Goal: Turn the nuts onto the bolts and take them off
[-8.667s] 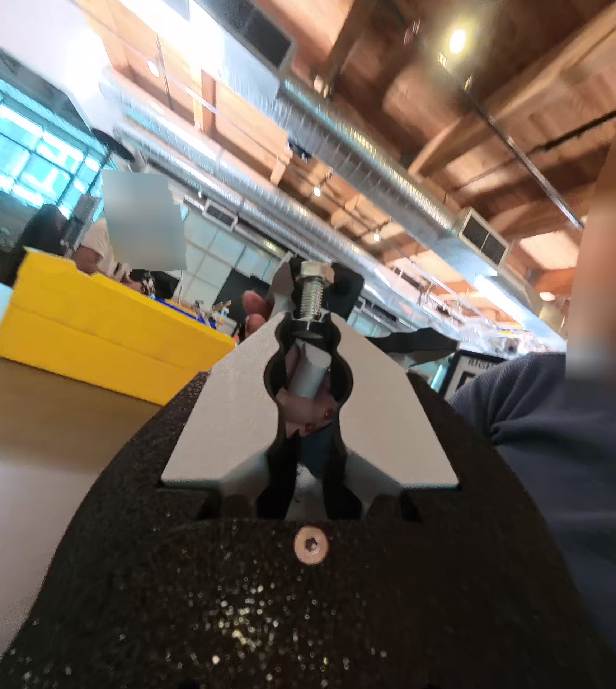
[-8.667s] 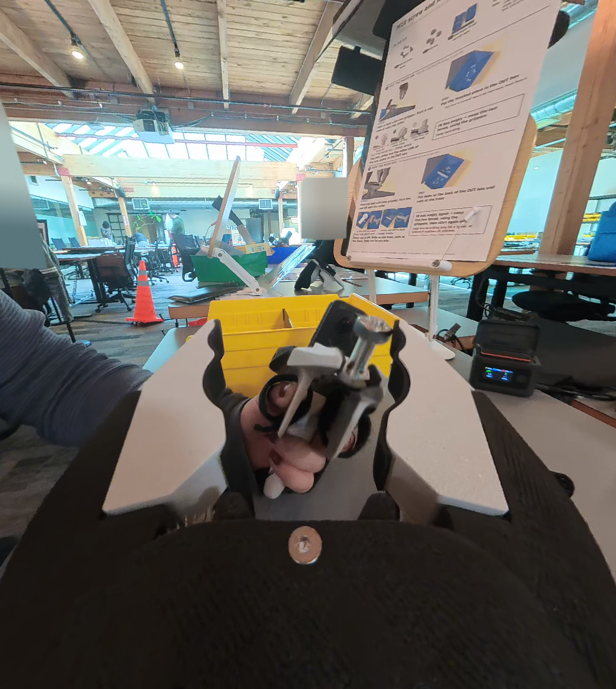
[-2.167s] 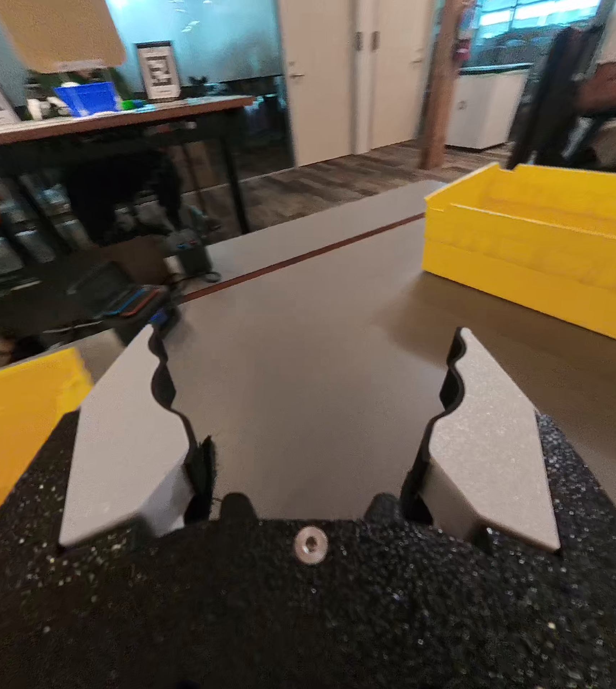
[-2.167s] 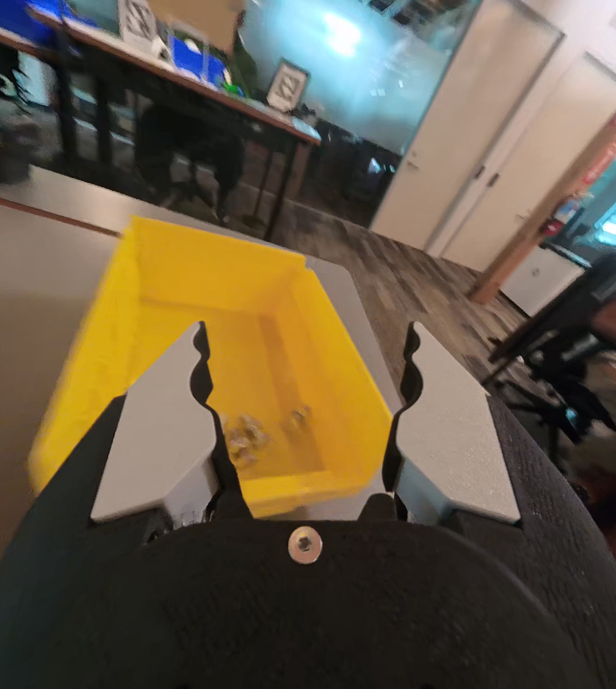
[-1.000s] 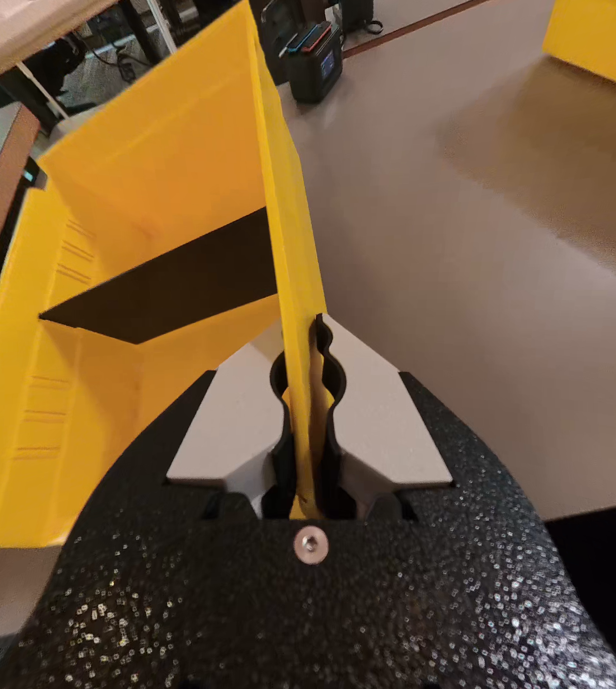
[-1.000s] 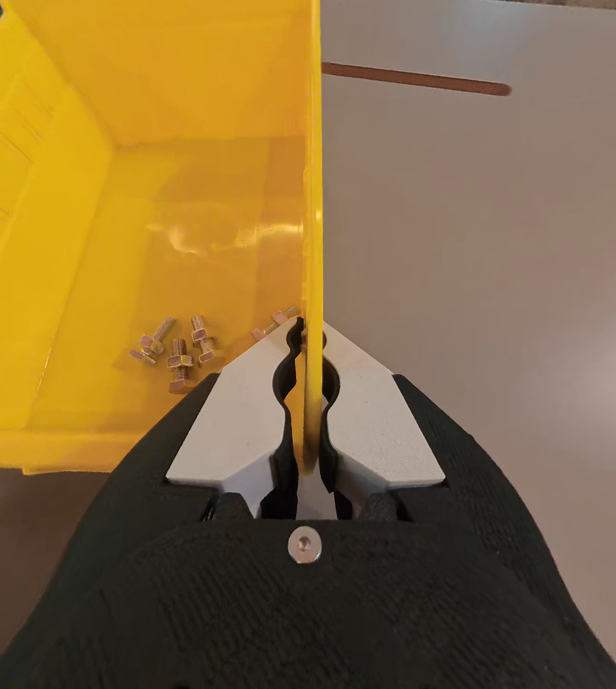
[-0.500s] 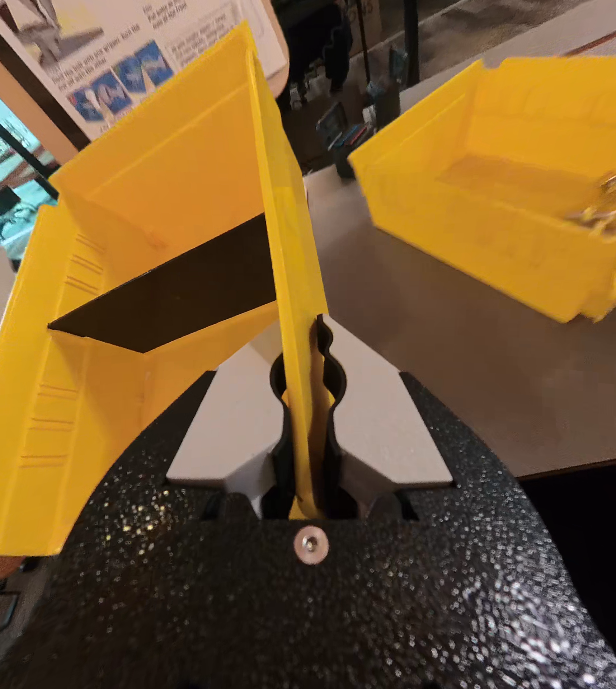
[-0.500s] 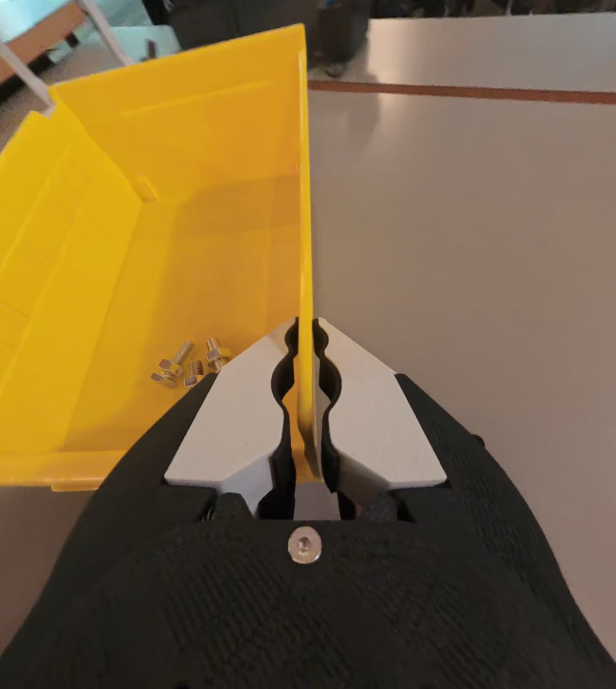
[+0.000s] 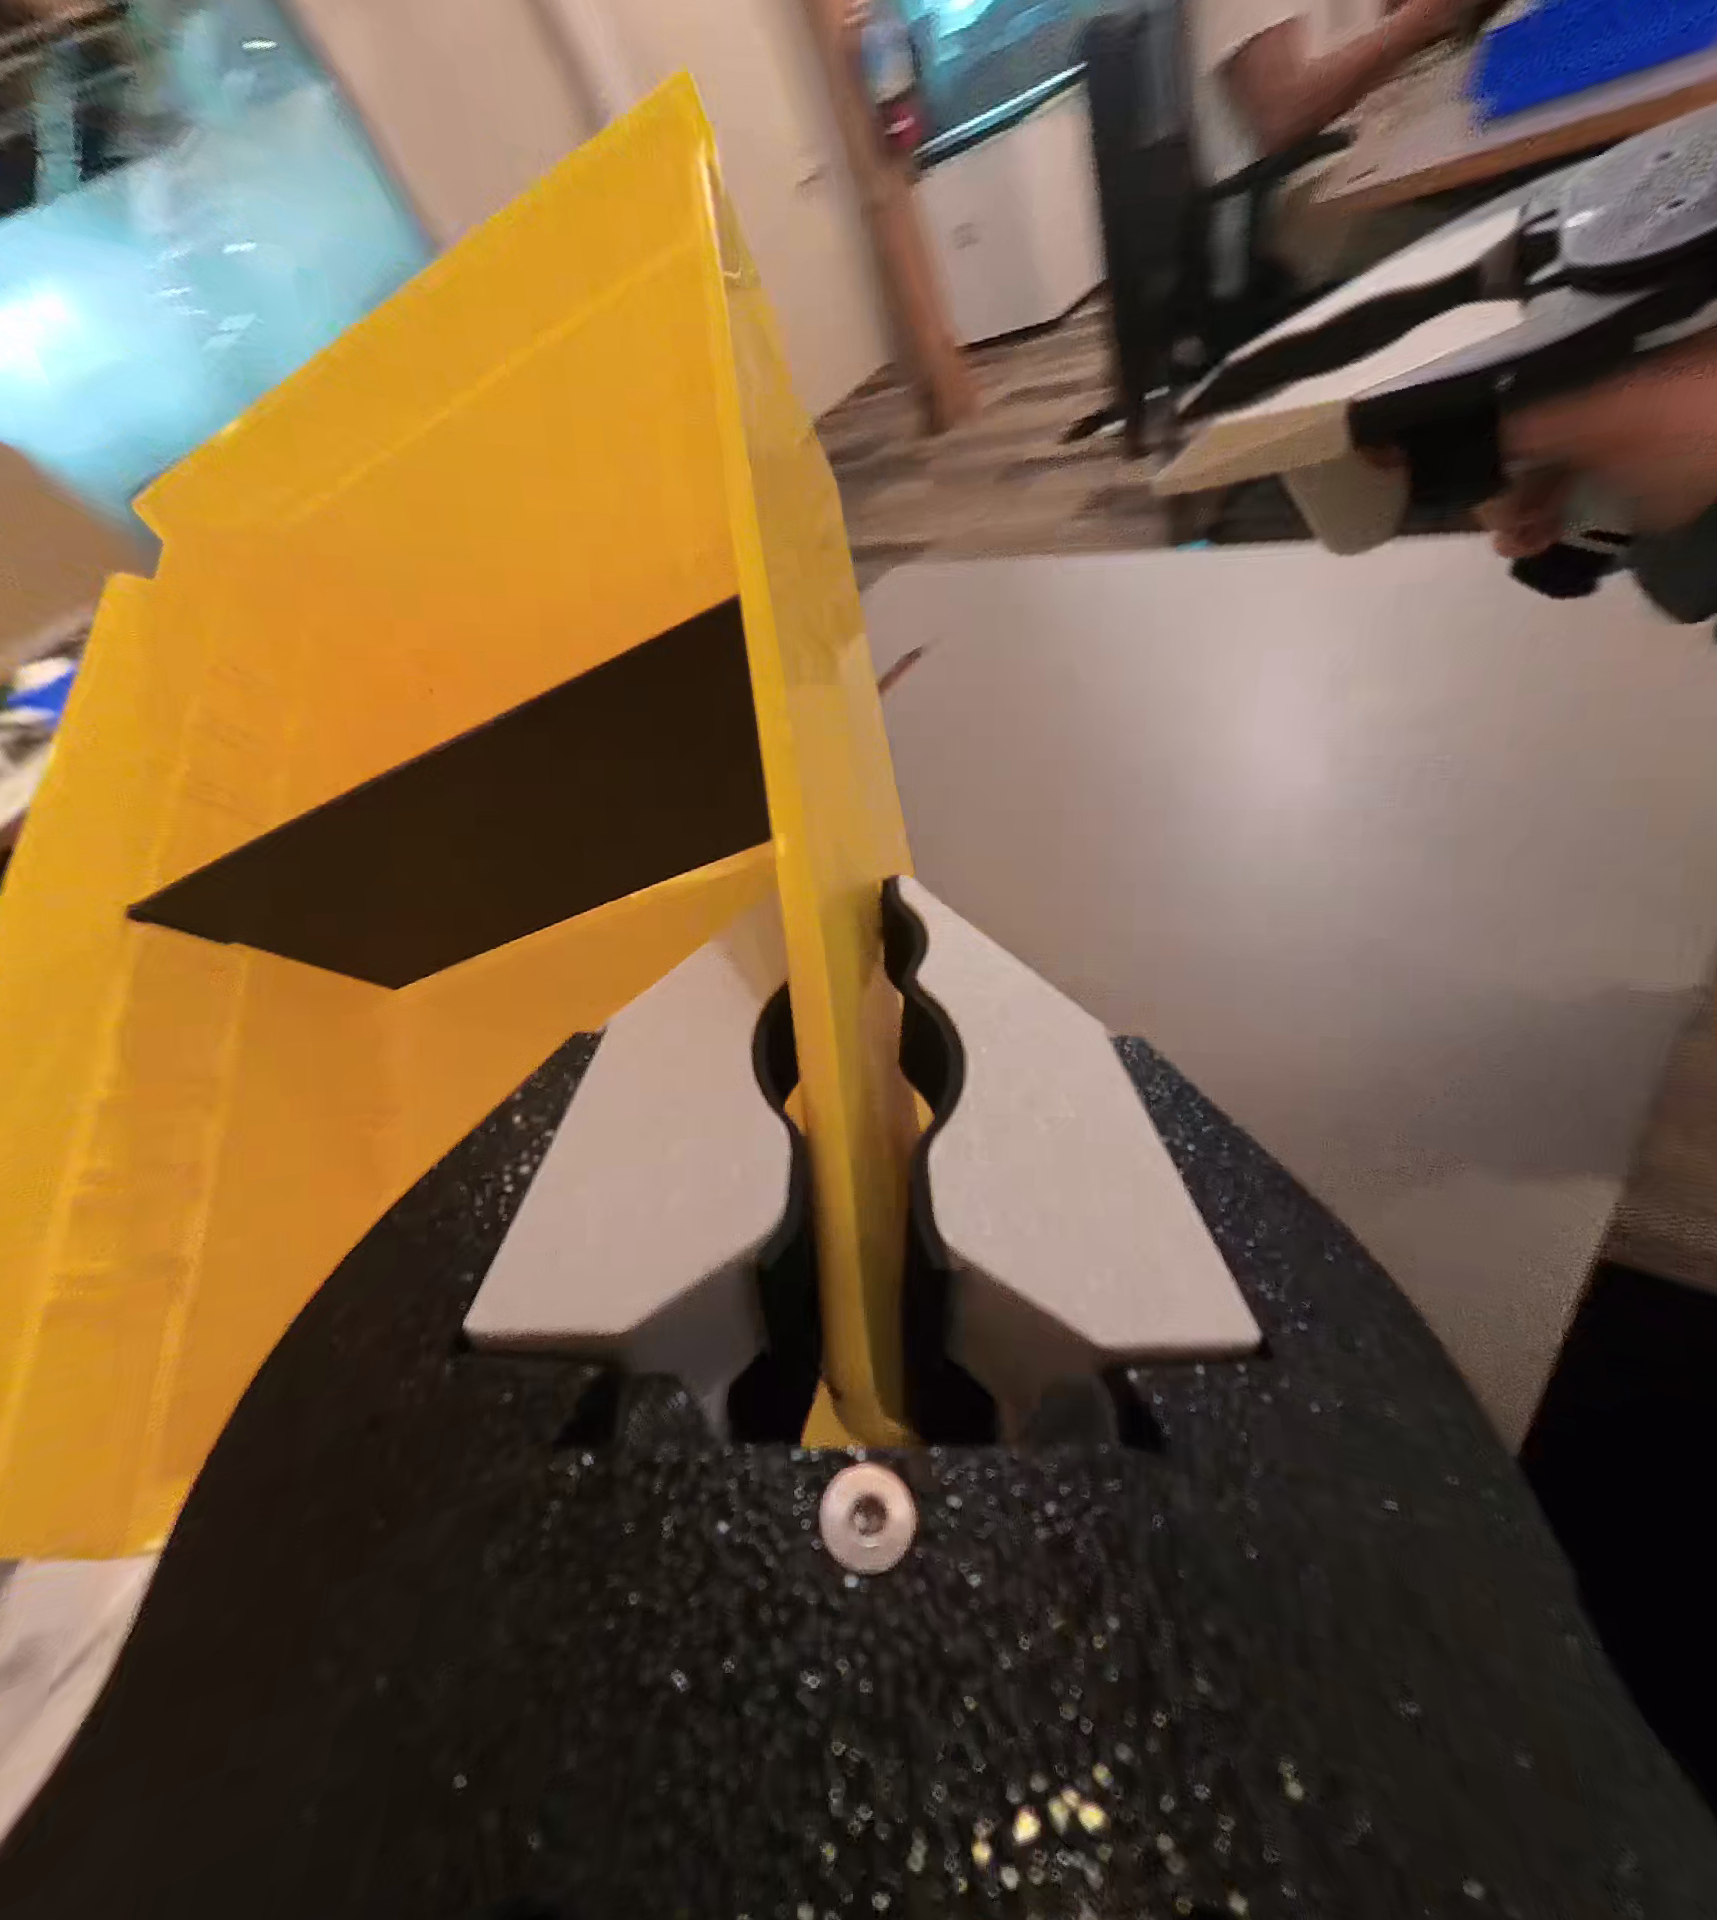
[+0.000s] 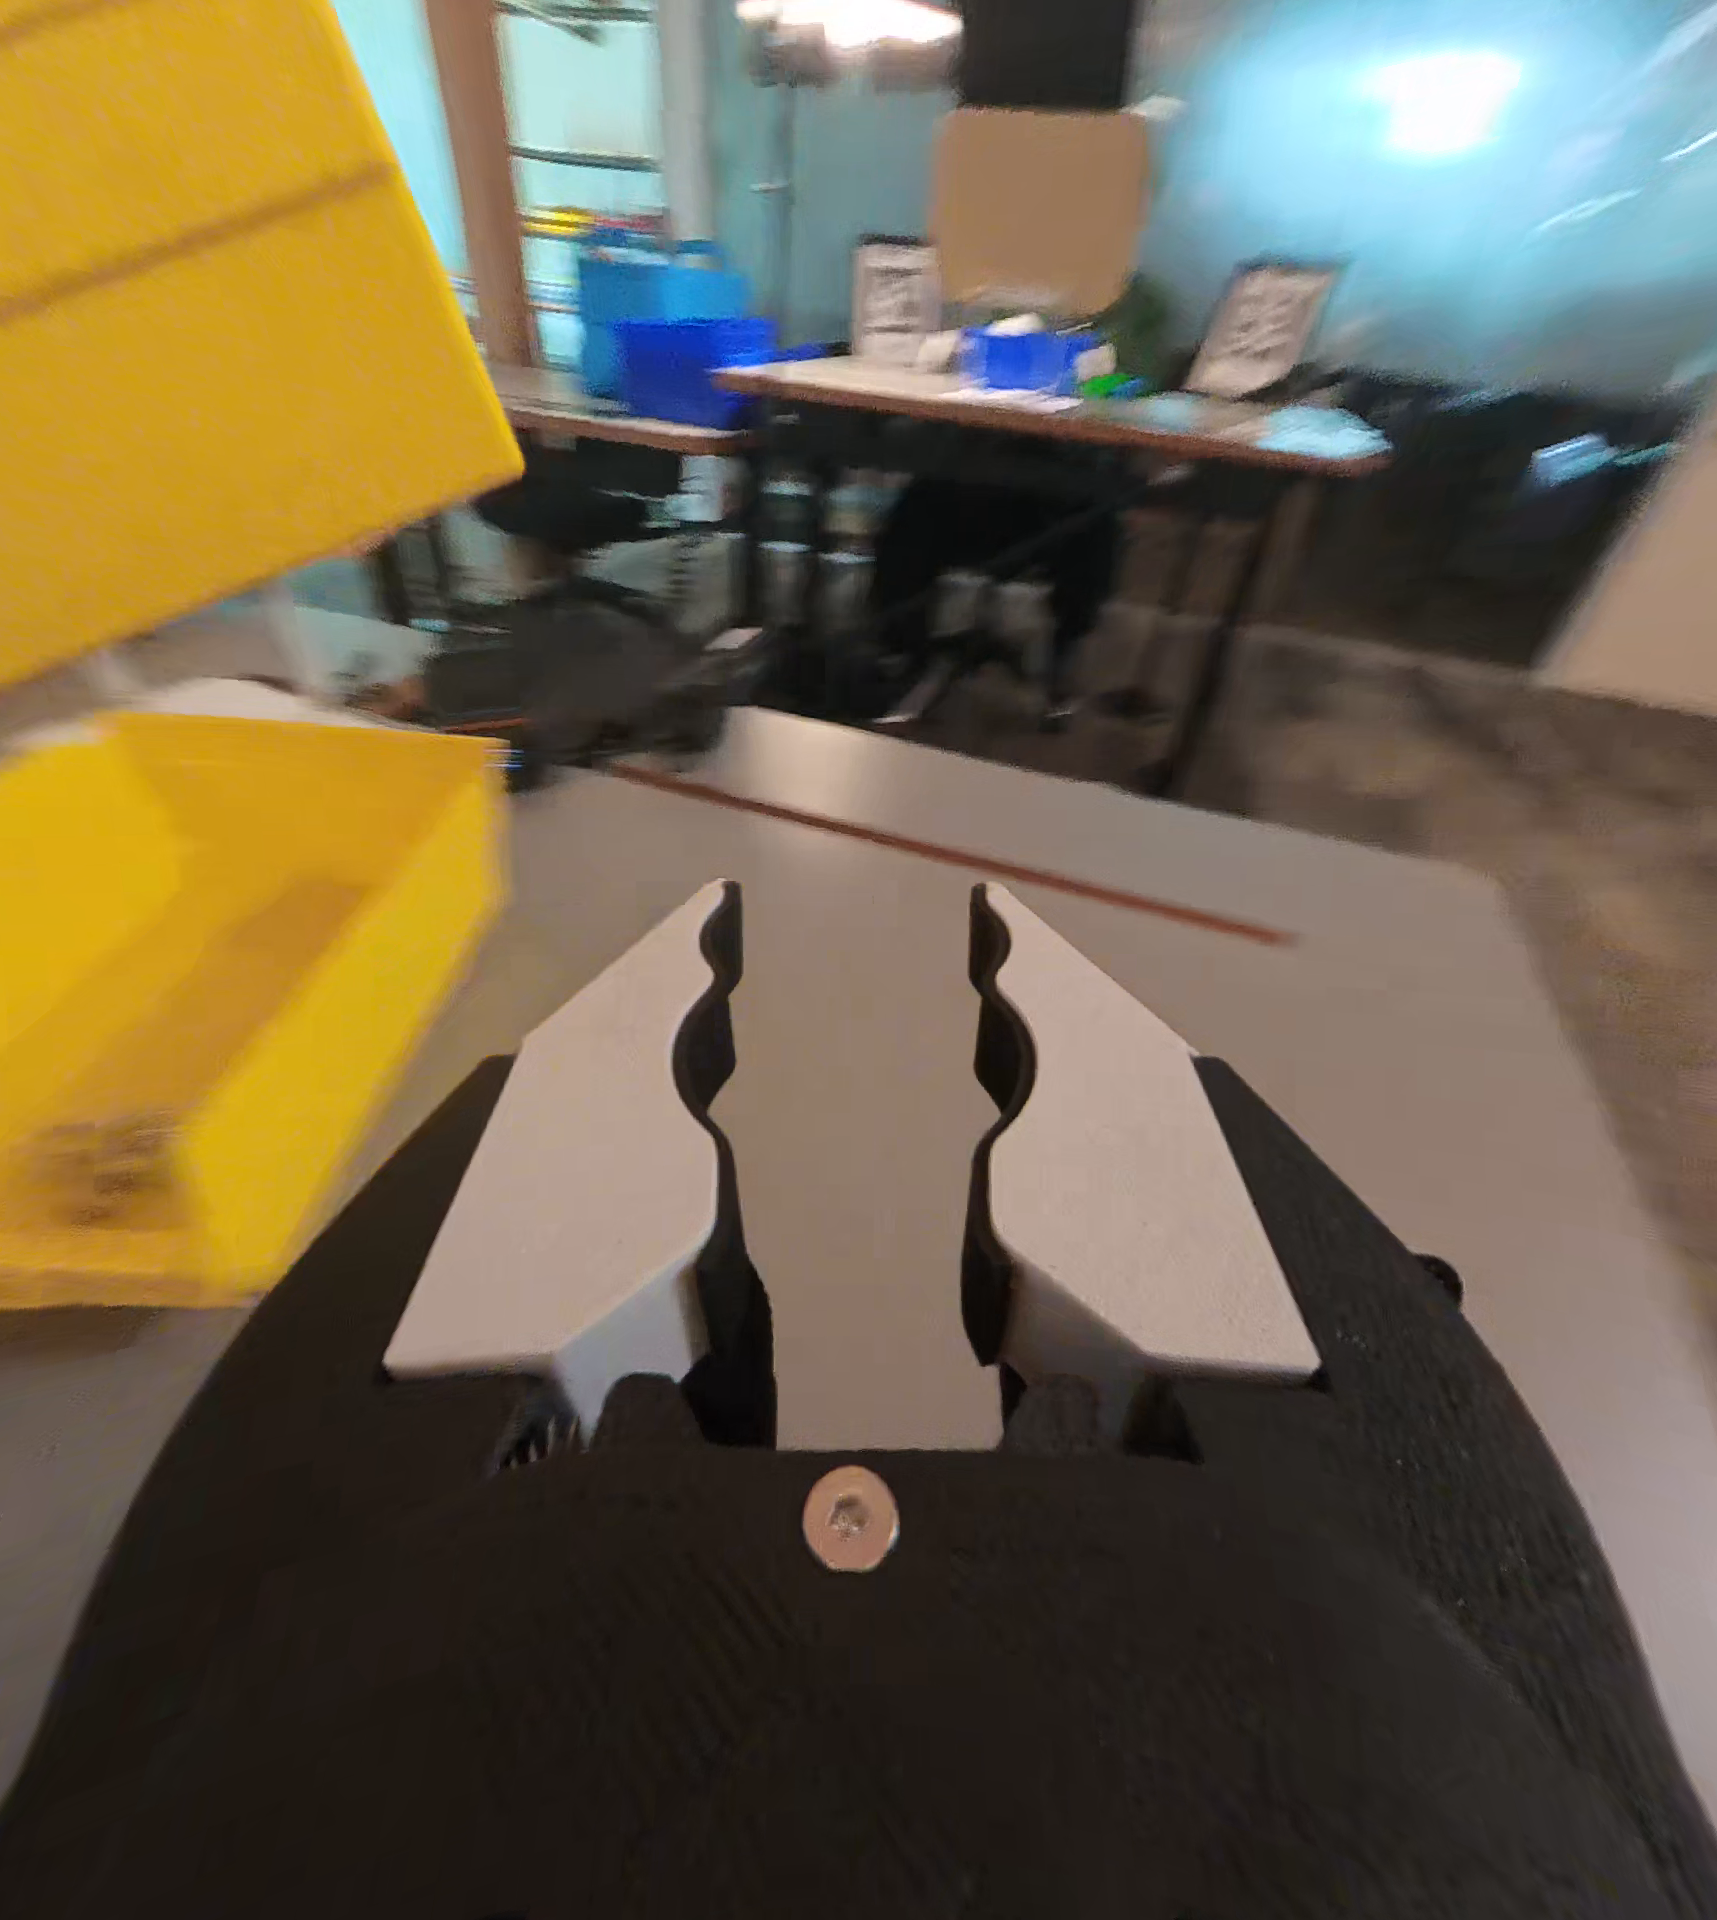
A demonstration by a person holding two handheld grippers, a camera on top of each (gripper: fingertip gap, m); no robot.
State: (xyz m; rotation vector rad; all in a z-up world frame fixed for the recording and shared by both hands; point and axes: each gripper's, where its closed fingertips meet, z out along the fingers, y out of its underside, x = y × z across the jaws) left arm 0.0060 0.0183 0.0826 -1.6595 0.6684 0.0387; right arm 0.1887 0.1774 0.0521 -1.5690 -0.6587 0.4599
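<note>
My left gripper (image 9: 859,935) is shut on the side wall of a yellow bin with a black divider (image 9: 397,707) and holds it lifted and tilted in the air. That bin also shows in the right wrist view (image 10: 137,312), at the top left. My right gripper (image 10: 849,904) is open and empty above the grey table (image 10: 1093,1018). A second yellow bin (image 10: 168,997) rests on the table to its left, with blurred nuts and bolts (image 10: 95,1164) in its near corner. The right gripper also shows in the left wrist view (image 9: 1373,416), held by a hand at the upper right.
The table's far edge and a brown seam (image 10: 937,842) lie ahead of the right gripper. Beyond are other tables (image 10: 1041,405) with blue containers, chairs and floor. The table's right edge (image 9: 1602,1226) drops off to carpet in the left wrist view. The left gripper's tips are roughly 25 cm from the right gripper's.
My right gripper has let go of its yellow bin's wall, opened and pulled up and away. My left gripper has lifted and swung its bin higher, the view now facing the room.
</note>
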